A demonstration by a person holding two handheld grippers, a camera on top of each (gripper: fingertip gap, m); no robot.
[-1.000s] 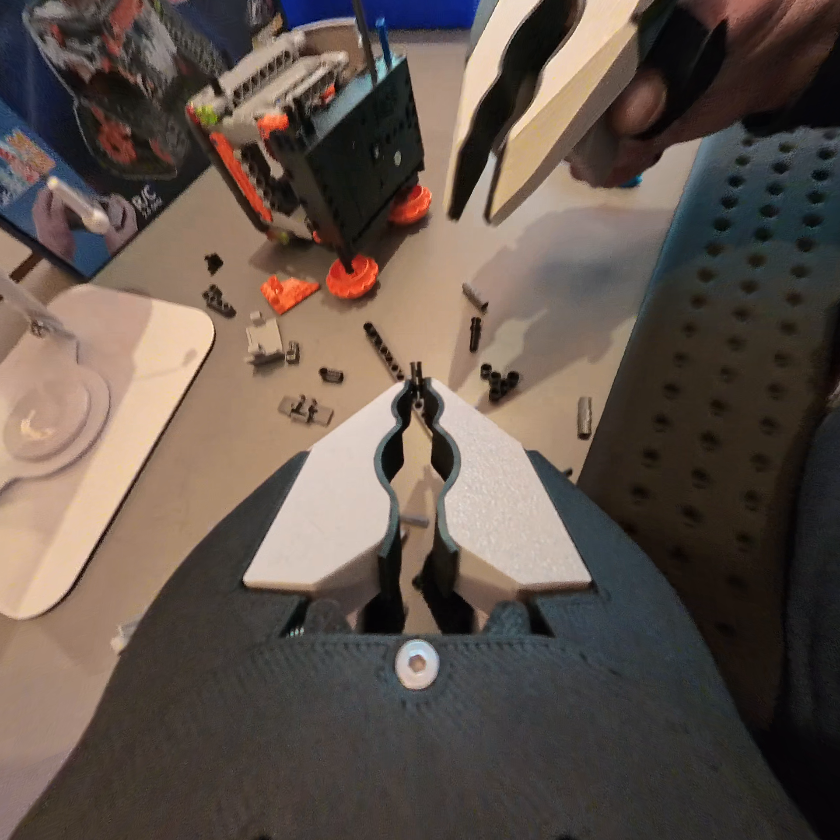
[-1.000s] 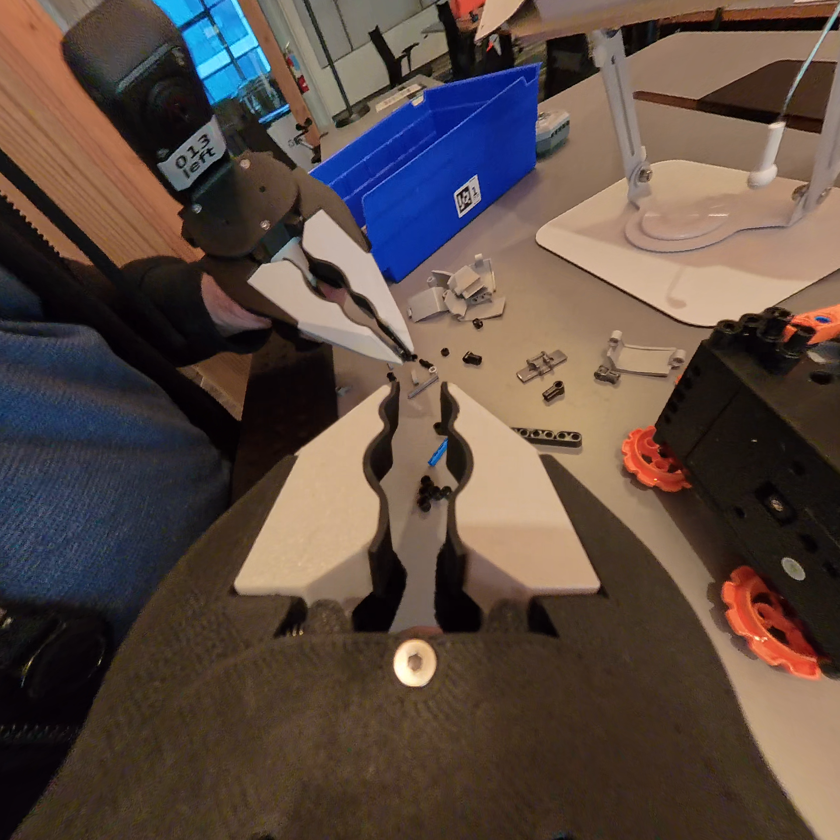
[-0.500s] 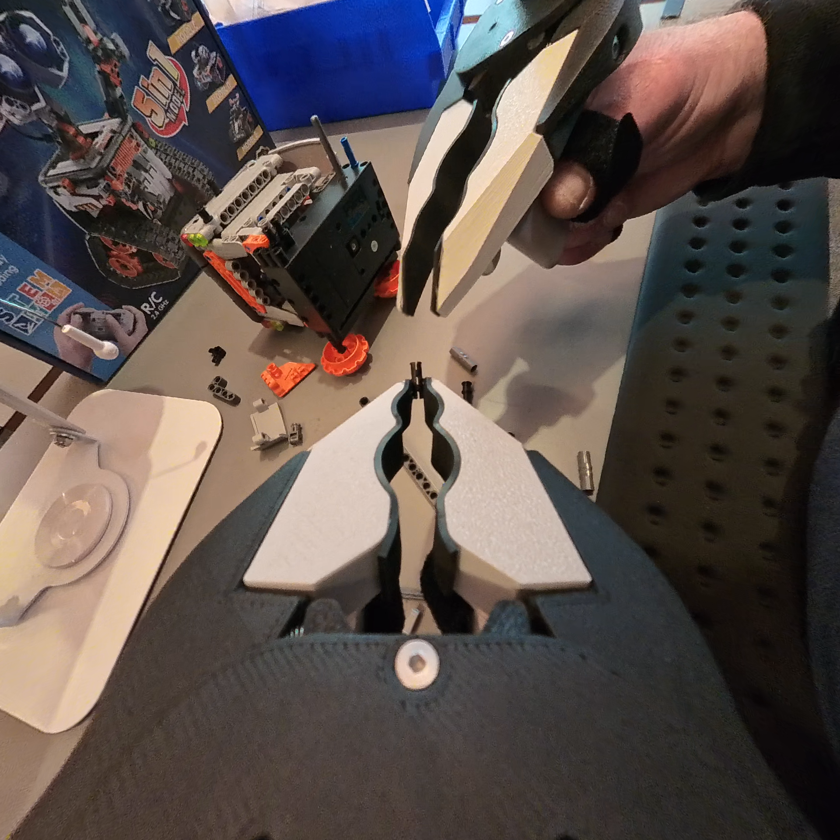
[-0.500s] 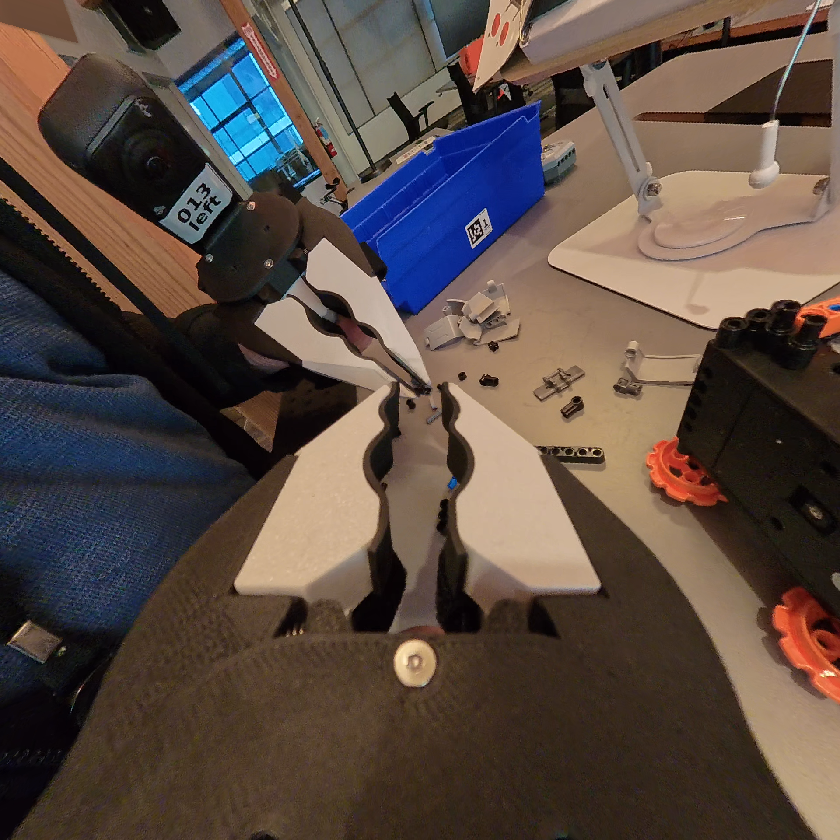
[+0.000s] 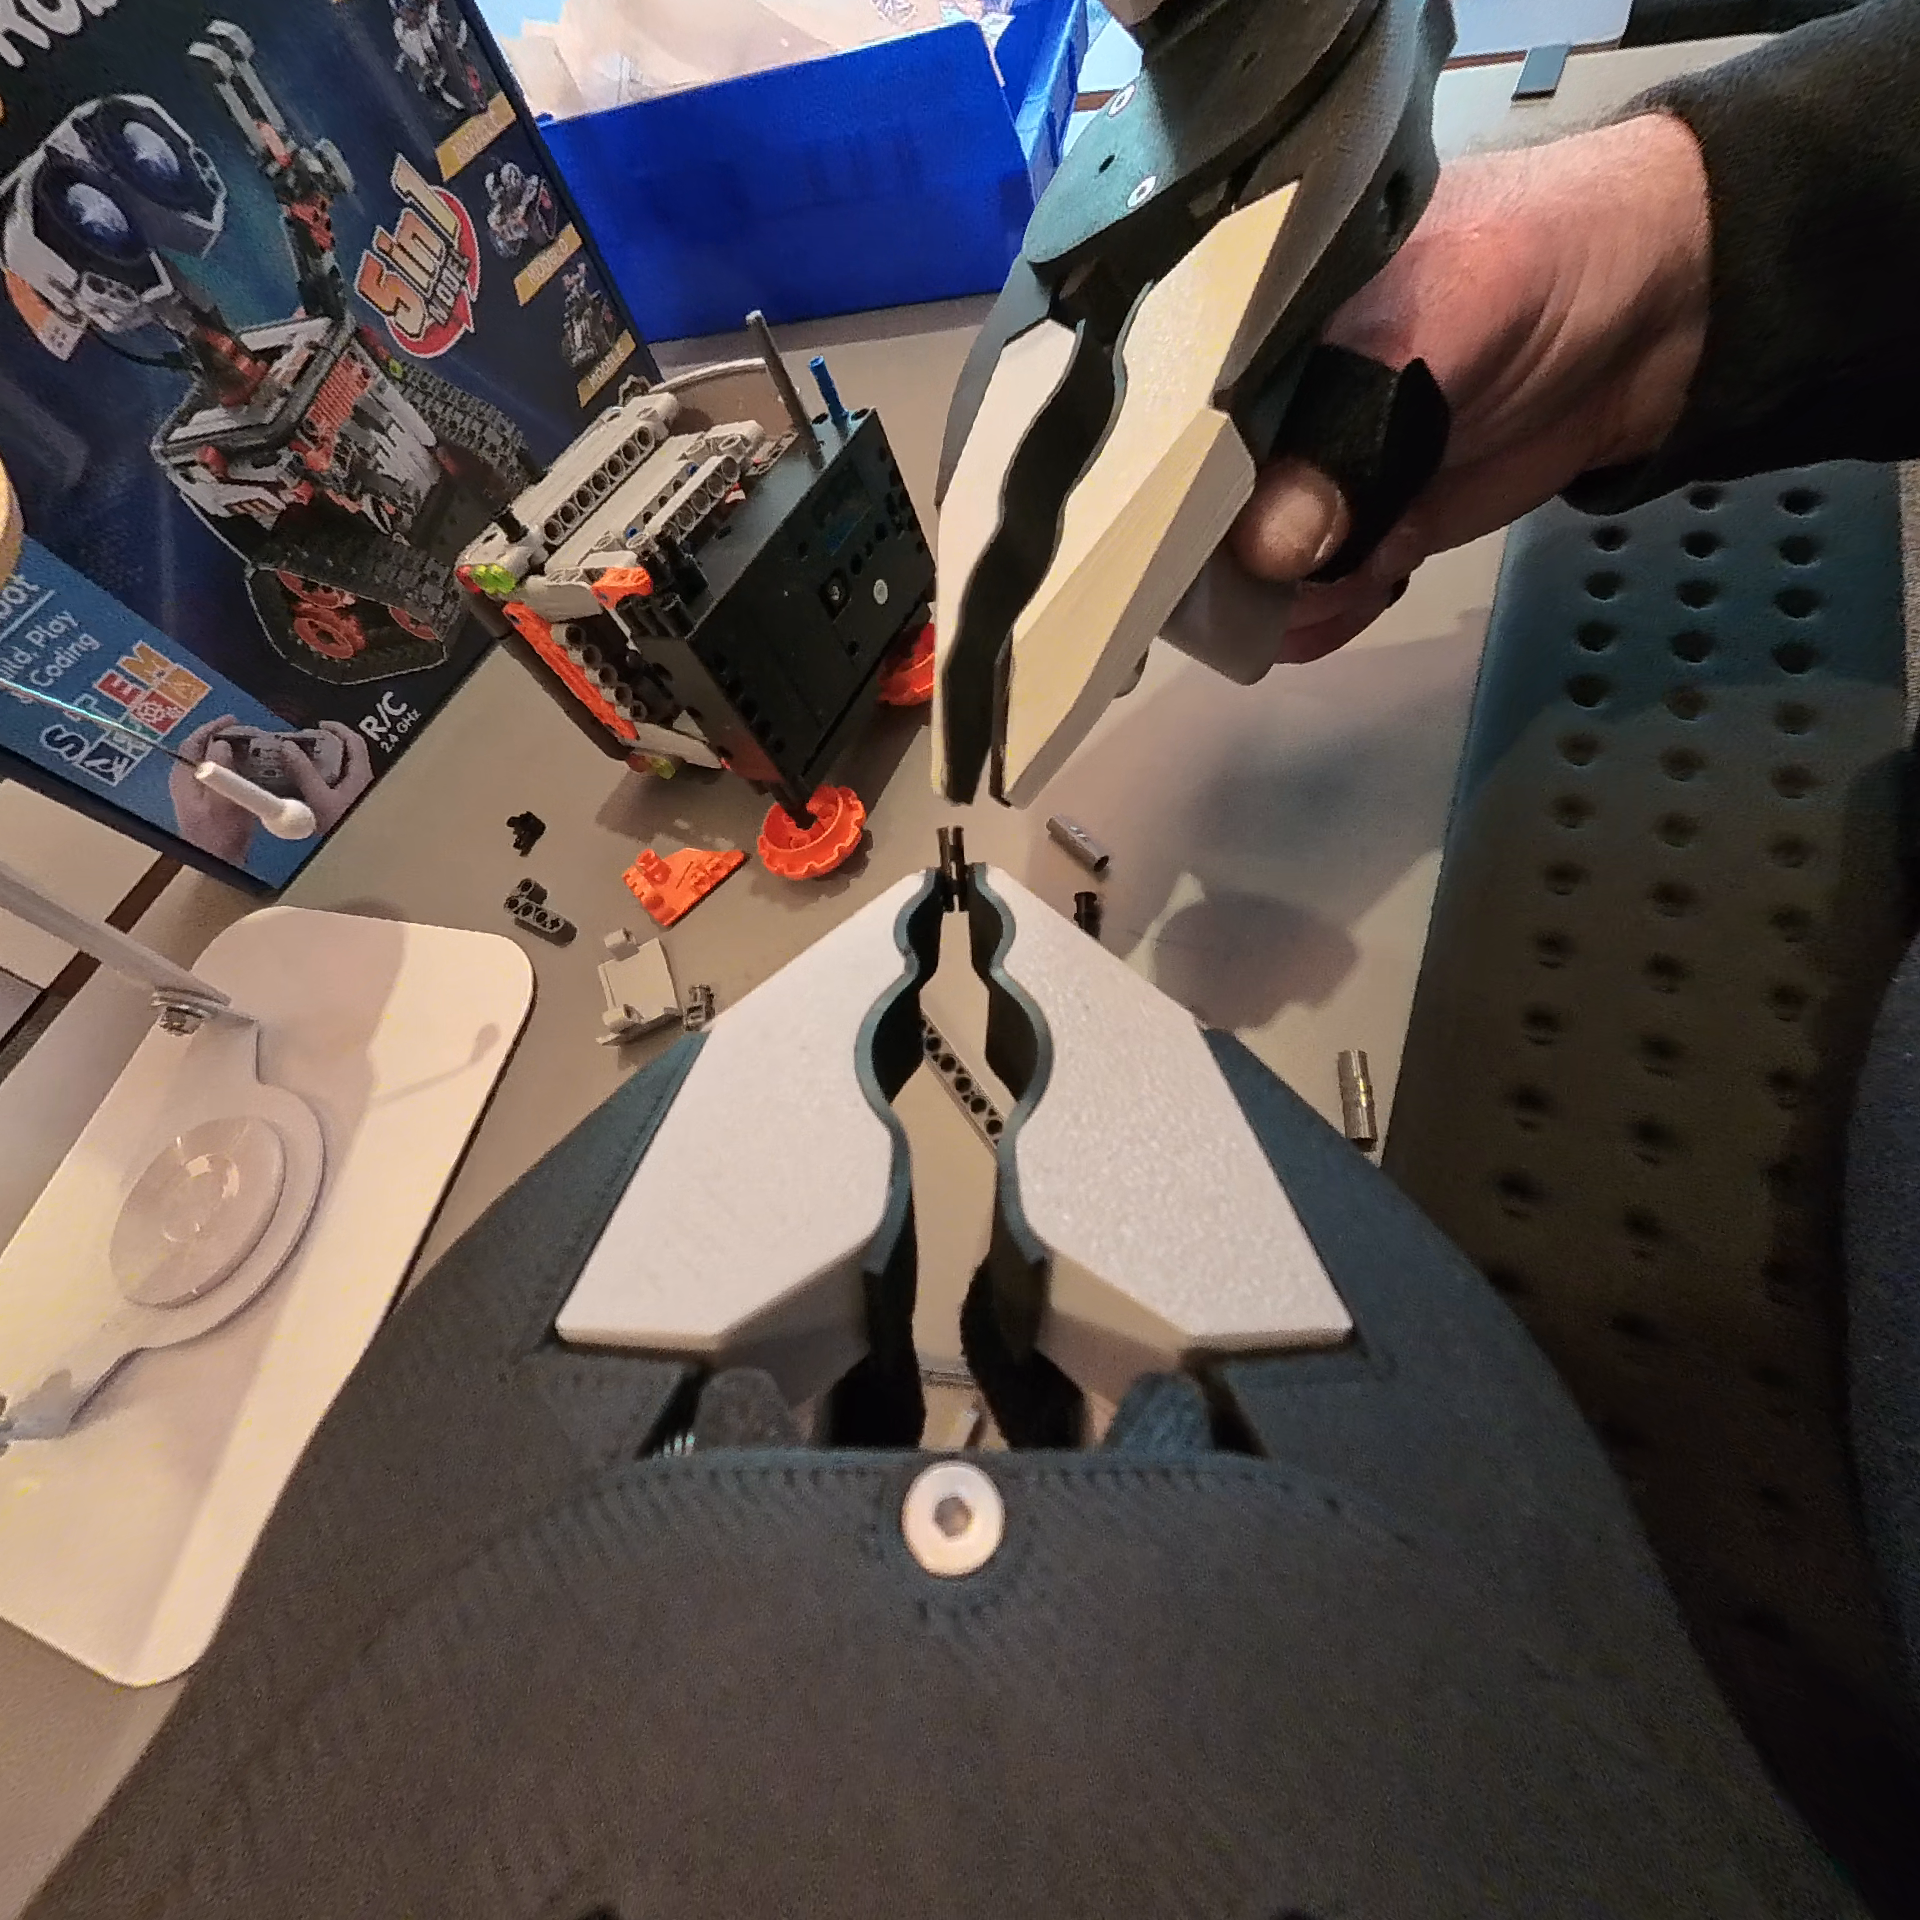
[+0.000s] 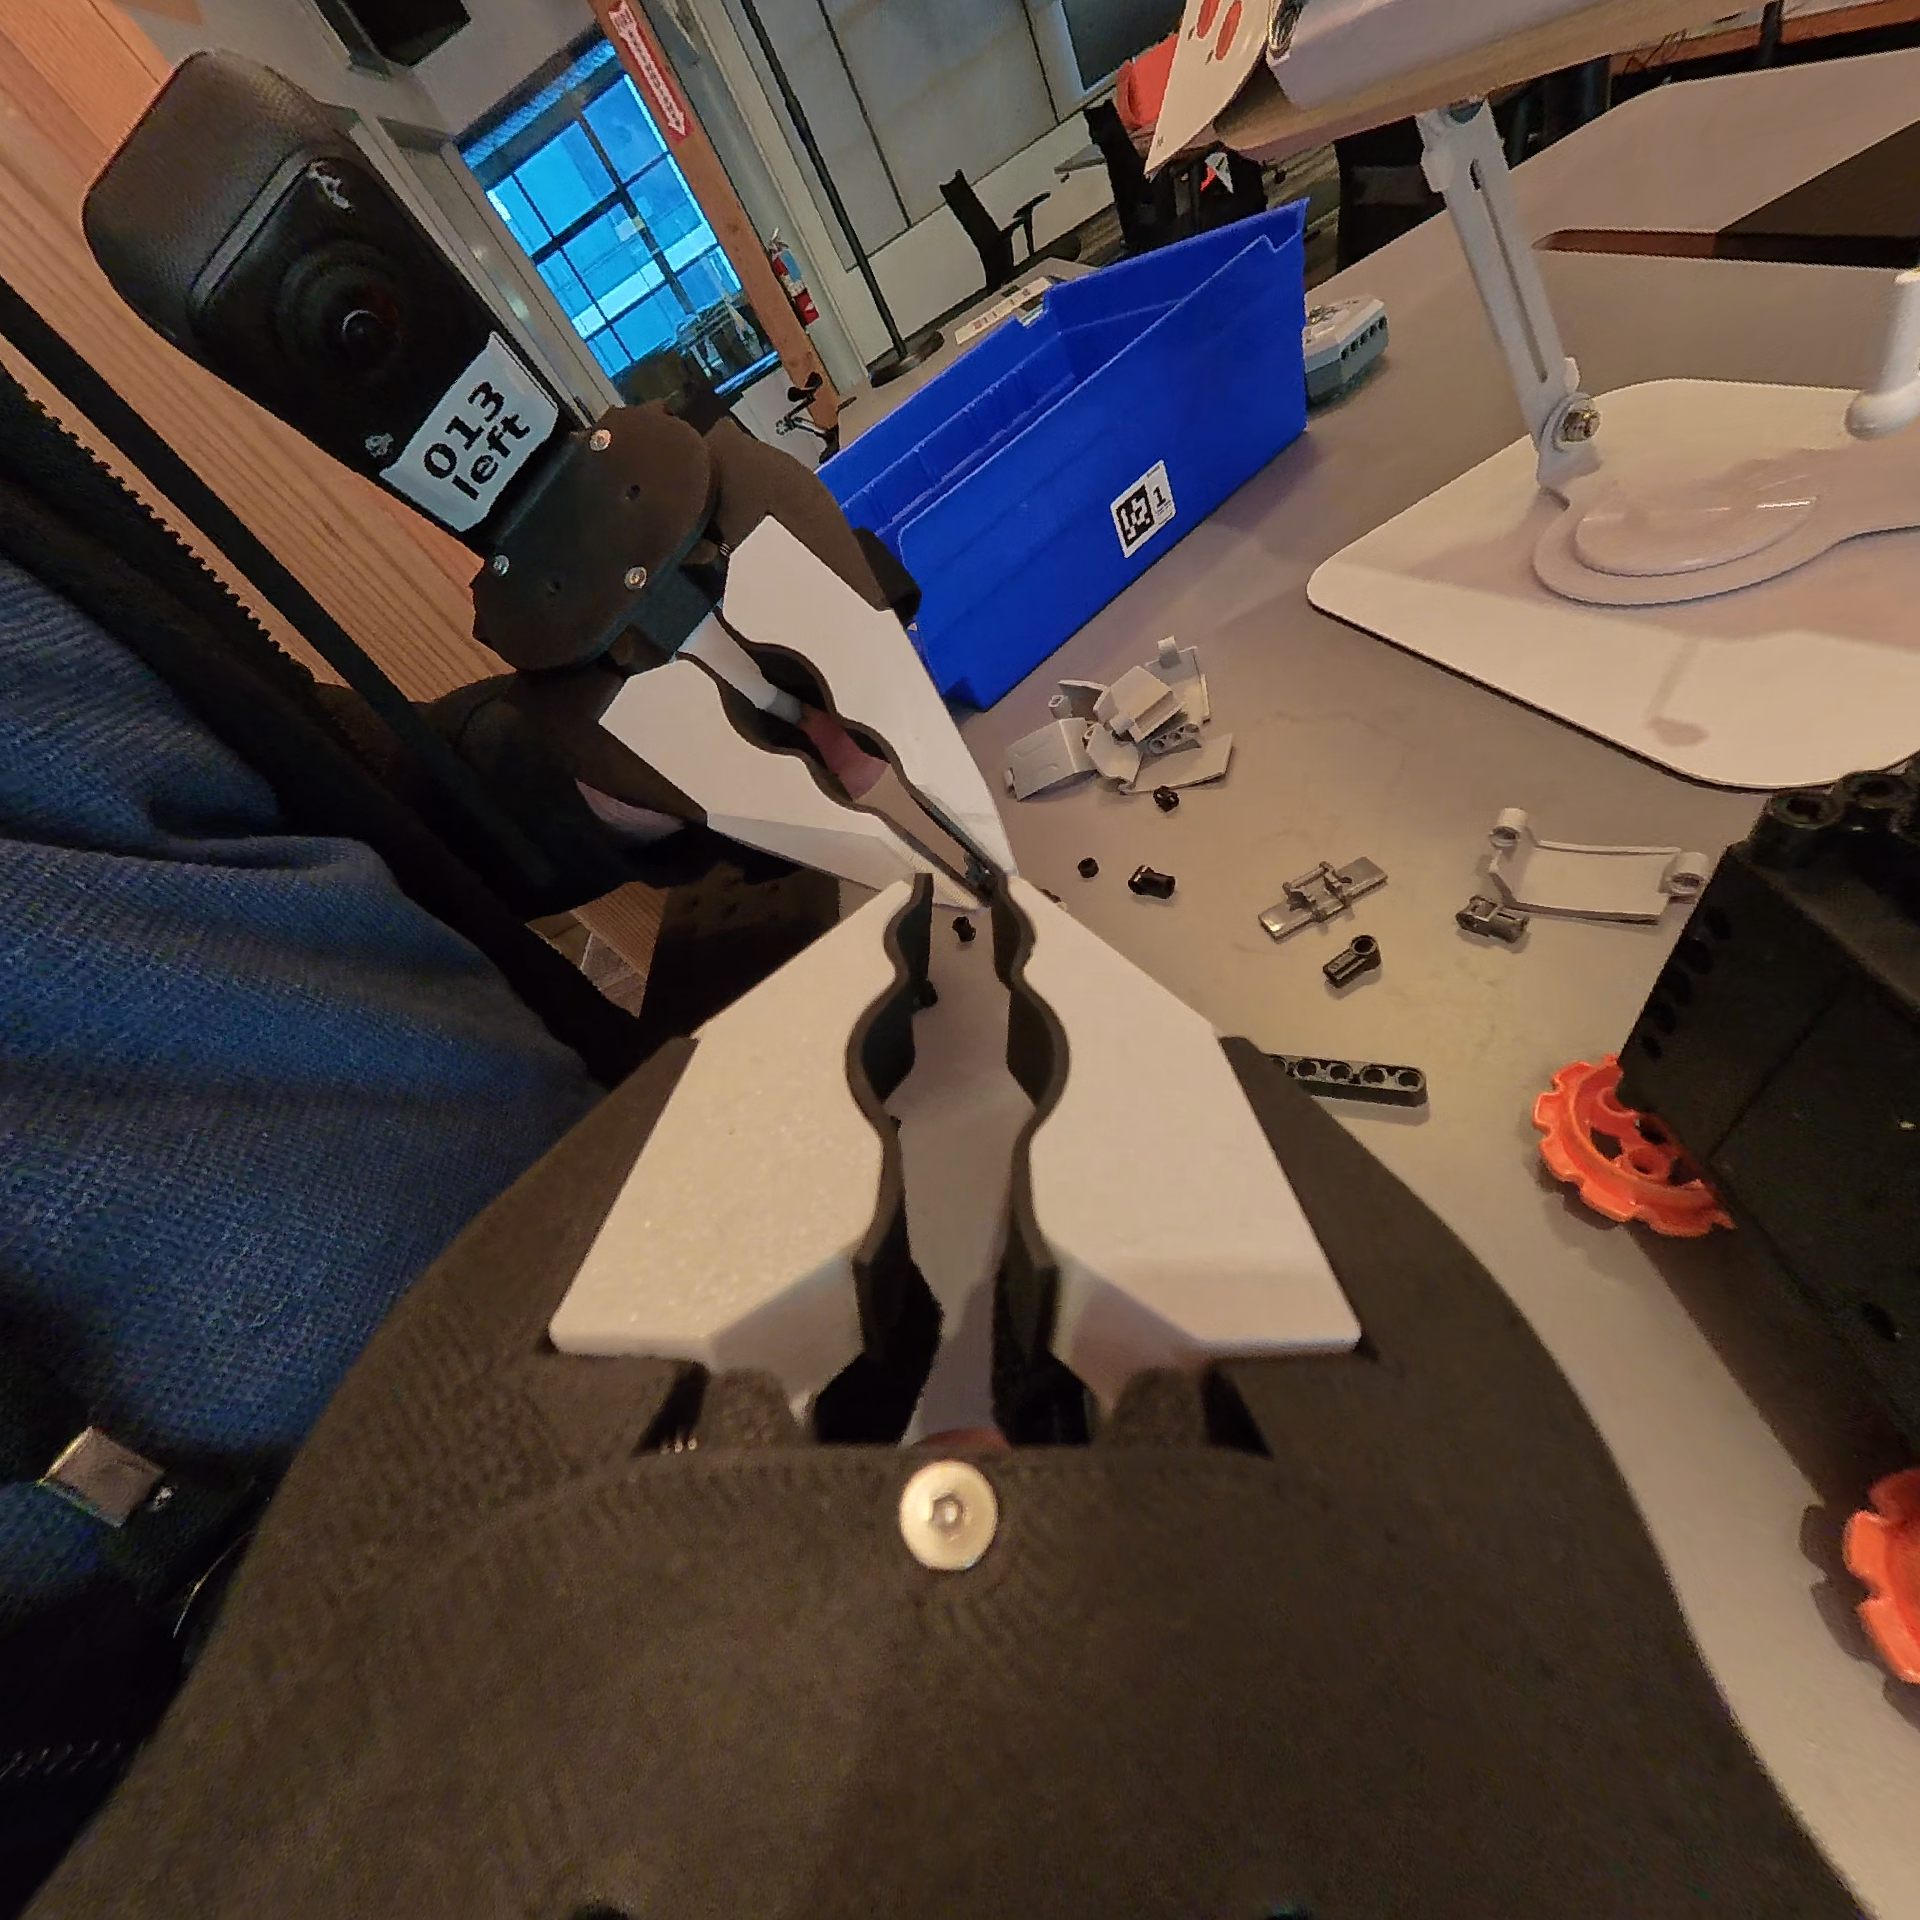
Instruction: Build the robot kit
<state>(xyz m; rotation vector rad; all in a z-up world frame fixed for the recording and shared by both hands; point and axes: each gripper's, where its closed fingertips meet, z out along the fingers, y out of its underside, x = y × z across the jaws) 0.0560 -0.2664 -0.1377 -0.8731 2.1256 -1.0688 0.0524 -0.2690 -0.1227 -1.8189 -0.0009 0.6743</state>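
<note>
The left gripper (image 5: 951, 883) has its fingers closed on a tiny black pin (image 5: 949, 847), held above the desk (image 5: 1226, 831) with its end poking out past the tips. The right gripper (image 5: 971, 795), at 12 o'clock just above the pin, has its fingers slightly parted and empty. The pin looks light, stiff and easily dropped, so only its free end offers a hold; a black-and-orange model (image 5: 727, 603) sits at 11 o'clock, with loose parts scattered at 10.
</note>
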